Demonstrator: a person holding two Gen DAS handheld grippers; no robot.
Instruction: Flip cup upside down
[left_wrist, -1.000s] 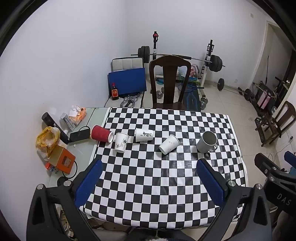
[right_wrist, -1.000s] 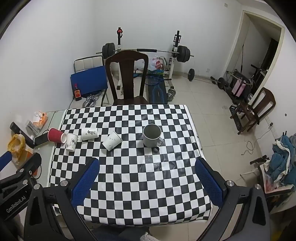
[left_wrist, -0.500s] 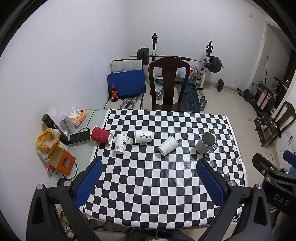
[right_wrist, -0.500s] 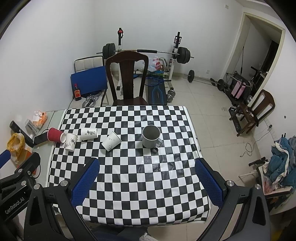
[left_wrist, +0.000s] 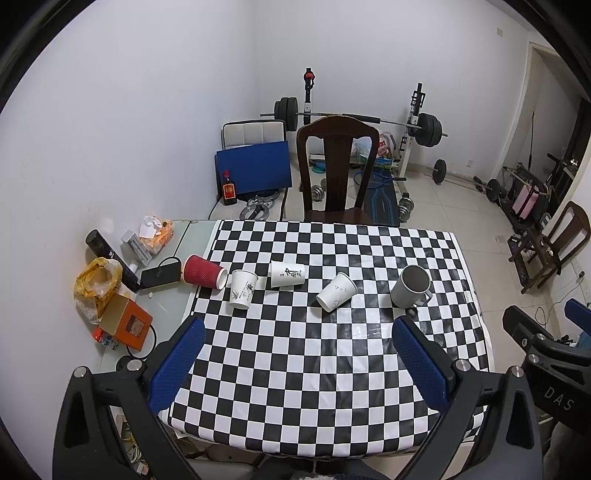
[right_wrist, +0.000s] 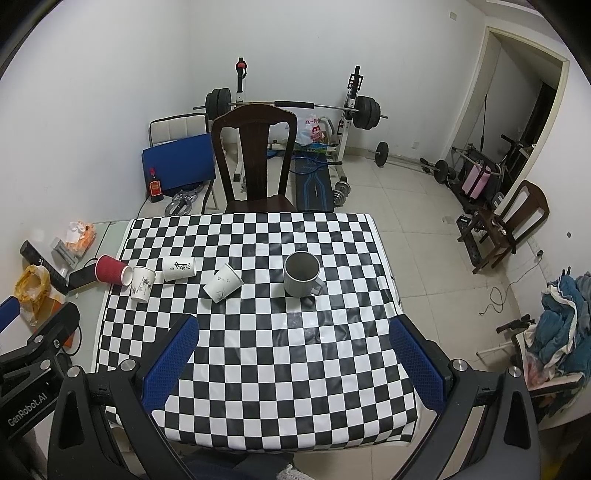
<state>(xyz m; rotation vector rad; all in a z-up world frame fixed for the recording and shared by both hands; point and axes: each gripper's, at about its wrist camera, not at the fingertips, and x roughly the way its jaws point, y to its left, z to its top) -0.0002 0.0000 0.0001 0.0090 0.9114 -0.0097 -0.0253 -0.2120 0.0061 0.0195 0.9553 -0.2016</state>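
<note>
Nothing is grasped yet; this looks like the approach. The left gripper (left_wrist: 295, 354) and right gripper (right_wrist: 293, 350) hover above the checkered-cloth bench (right_wrist: 288, 369), jaws wide apart and empty. The grey ceramic mug (right_wrist: 301, 274) stands upright, mouth up, right of four paper cups. Next: descend, clamp its wall, invert.

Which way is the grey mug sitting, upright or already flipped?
Upright: the grey mug stands on its base with its open mouth facing up and the dark inside visible.
</note>
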